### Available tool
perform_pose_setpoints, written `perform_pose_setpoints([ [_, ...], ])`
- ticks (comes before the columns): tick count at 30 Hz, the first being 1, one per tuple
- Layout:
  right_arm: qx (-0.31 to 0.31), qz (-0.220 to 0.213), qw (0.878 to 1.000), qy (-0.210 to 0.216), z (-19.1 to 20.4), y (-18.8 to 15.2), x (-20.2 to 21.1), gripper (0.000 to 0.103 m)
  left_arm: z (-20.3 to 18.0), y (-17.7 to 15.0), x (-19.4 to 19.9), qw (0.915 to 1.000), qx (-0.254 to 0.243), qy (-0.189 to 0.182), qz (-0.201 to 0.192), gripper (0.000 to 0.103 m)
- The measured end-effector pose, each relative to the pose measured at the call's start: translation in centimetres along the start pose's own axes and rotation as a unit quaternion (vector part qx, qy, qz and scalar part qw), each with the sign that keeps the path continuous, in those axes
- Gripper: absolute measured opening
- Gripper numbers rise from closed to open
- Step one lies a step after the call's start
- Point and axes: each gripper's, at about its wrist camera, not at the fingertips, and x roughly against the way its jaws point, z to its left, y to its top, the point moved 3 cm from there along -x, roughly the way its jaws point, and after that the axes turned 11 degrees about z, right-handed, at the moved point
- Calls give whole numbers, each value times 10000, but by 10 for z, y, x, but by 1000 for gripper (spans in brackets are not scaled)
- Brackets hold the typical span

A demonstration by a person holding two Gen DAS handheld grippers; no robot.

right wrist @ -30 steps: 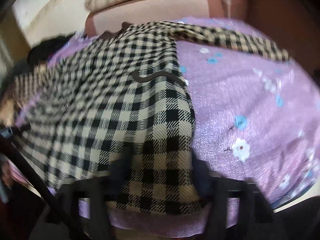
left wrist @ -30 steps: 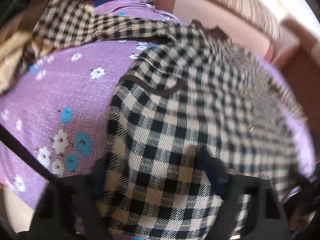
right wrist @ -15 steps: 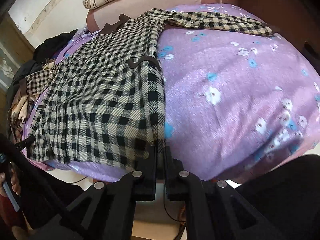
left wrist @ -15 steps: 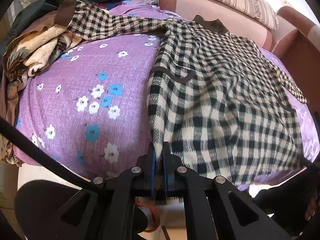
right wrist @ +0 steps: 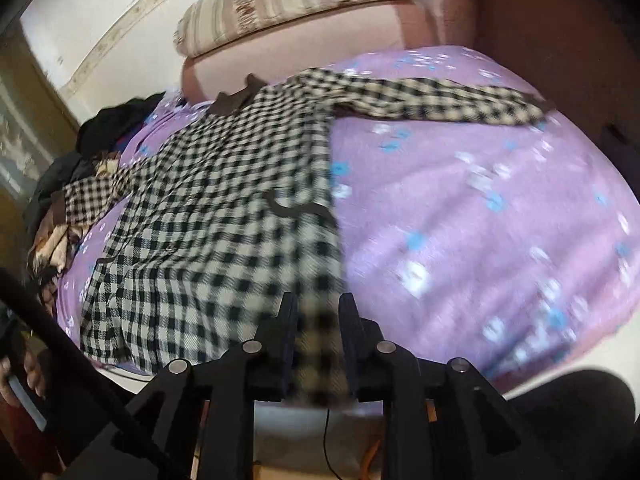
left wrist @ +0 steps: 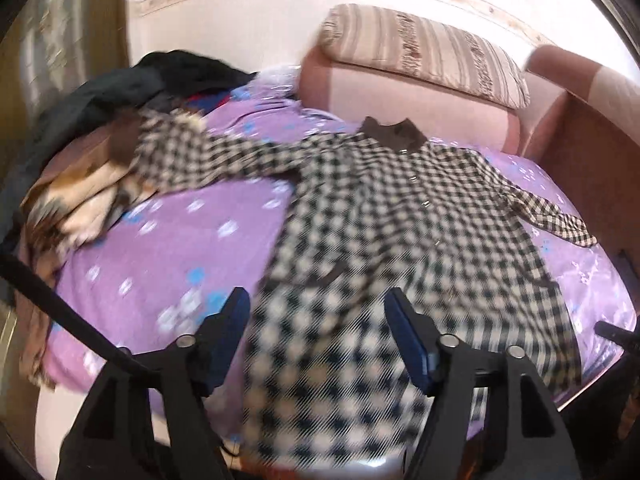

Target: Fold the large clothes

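Both tongs have let go of the checked coat's hem since half a second ago, when each was pinched shut on it at the near bed edge: the left tongs (left wrist: 318, 328) now stand wide and opening, the right tongs (right wrist: 318, 316) narrow but also opening, with blurred hem cloth showing between each pair and neither pair of pads seeming to press on it. The checked coat (left wrist: 400, 232) lies flat on the purple bed (left wrist: 168, 248), collar toward the top of the frame, sleeves spread to both sides. This suggests the smoothing pull is finished and folding can begin. The left sleeve end (left wrist: 168, 148) rests against a heap of other clothes (left wrist: 92, 184) at the upper left, which may snag it; the striped pillow (left wrist: 424, 52) sits clear behind.
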Motion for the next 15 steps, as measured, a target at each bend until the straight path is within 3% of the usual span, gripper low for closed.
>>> perform_pose_setpoints([
  [6,340,259,9990,163,34,28,-59,23,-45,40,-73,9989,-320,-159,312,70],
  [11,284,528,9981,115,26,26,-90,23,-52,33,-130,9956,-658,337,579,70],
  [13,287,619,9975,194,23,29,-87,23,-45,25,-146,9946,-587,323,795,70],
  [15,212,608,9977,206,14,38,-79,24,-38,23,-153,9949,-378,224,903,79],
])
